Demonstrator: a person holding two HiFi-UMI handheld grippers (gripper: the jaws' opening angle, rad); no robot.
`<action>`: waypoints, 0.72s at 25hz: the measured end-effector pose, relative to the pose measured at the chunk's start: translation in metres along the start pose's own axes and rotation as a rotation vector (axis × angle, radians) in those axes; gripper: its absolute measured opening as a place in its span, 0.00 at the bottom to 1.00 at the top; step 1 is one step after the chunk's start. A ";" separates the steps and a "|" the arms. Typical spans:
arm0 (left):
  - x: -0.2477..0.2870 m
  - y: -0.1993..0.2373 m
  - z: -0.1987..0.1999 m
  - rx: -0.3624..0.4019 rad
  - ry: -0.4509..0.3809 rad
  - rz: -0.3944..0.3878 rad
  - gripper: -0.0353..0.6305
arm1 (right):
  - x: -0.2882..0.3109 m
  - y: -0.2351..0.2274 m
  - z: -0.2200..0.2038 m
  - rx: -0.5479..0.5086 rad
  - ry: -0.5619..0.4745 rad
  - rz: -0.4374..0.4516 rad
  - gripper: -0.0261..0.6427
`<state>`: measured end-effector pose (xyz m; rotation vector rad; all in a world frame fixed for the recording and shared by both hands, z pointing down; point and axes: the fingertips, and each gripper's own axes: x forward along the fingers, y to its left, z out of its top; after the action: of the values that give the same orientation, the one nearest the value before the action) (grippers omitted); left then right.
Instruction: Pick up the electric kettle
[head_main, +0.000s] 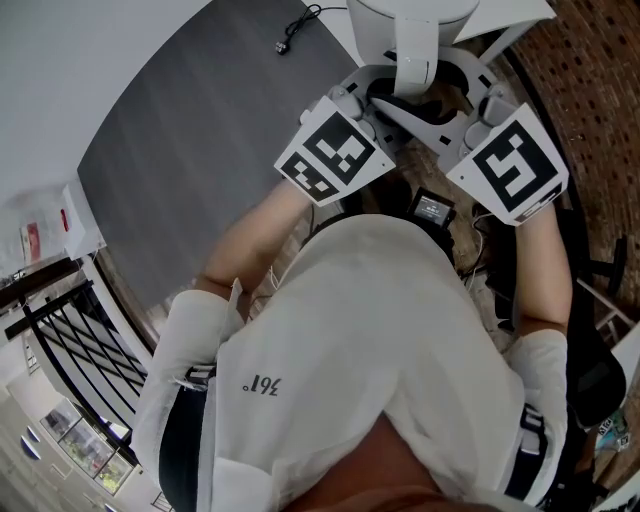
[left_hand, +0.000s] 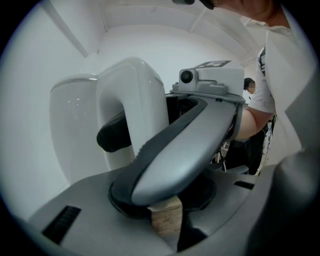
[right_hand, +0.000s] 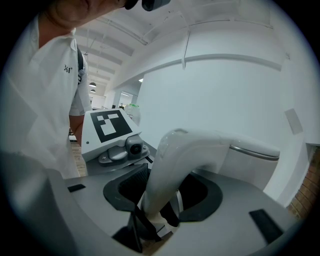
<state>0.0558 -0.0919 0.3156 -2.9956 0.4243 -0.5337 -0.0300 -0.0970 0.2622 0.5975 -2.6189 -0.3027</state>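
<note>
While left tool (head_main: 372, 100) and right tool (head_main: 462, 105) are clamping the electric kettle's (head_main: 410, 20) handle (left_hand: 135, 100), lifting is apparently starting. Both are needing matched travel.

Bright, even light fills all views, and shadows are soft. Both gripper views bulge like a fisheye and go black at the corners. The nearest parts at the bottom are blurred. The white kettle (left_hand: 70, 125) carries a faint sheen and nearly washes out.
</note>
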 end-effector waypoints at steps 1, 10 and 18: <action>0.000 -0.002 0.000 0.003 0.000 0.000 0.21 | -0.001 0.002 0.000 0.001 0.000 -0.001 0.29; -0.001 -0.018 -0.007 0.002 0.006 -0.013 0.22 | -0.005 0.016 -0.007 0.025 0.006 0.000 0.29; -0.002 -0.026 -0.011 0.003 0.006 -0.027 0.22 | -0.006 0.023 -0.011 0.039 0.015 -0.003 0.29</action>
<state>0.0564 -0.0663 0.3285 -3.0019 0.3836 -0.5456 -0.0283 -0.0746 0.2763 0.6147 -2.6146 -0.2475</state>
